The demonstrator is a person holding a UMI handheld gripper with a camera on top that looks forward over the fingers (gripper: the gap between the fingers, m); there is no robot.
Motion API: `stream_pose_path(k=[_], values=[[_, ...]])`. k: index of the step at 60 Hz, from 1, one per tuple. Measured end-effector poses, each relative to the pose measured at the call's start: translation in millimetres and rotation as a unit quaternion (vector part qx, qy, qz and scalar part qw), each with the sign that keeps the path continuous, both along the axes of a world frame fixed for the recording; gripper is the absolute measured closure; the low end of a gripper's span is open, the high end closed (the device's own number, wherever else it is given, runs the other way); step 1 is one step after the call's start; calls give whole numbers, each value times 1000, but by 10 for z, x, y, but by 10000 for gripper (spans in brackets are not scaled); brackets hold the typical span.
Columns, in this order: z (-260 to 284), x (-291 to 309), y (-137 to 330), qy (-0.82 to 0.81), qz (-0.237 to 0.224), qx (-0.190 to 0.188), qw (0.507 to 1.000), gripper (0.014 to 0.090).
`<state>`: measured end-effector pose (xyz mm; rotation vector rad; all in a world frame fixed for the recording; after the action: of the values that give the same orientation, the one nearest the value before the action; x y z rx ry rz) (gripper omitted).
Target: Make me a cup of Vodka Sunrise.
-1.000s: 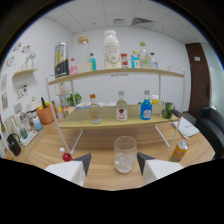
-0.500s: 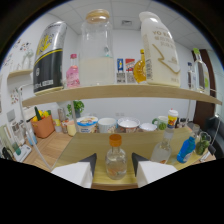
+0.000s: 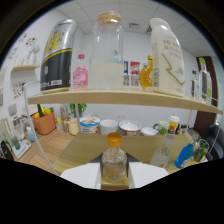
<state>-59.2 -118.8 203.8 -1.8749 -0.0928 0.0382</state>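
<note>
On the upper shelf point(image 3: 125, 97) I count, left to right: one black can point(image 3: 58, 57), one pink bottle point(image 3: 80, 74), one clear jar point(image 3: 106, 50), one white carton point(image 3: 167, 57). Lower shelf: three bowls point(image 3: 90, 124). One small clear bottle point(image 3: 114, 160), orange-capped, sits between my gripper's point(image 3: 114, 176) fingers; whether they clench it, I cannot tell. Since half a second ago, everything looms nearer.

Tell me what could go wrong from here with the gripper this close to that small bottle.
The small clear bottle stands between the open fingers, so an off-centre close could tip it. Lifting it straight up may knock the wooden shelf above, which carries a tall glass jar and a white bottle.
</note>
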Motion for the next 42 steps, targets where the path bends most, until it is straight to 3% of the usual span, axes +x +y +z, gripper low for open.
stream_pose_path(k=[19, 32, 42], values=[[300, 28, -715, 30, 13, 19, 999, 689], [-96, 36, -1335, 36, 17, -19, 999, 690], [-462, 2, -1311, 45, 12, -34, 998, 689]])
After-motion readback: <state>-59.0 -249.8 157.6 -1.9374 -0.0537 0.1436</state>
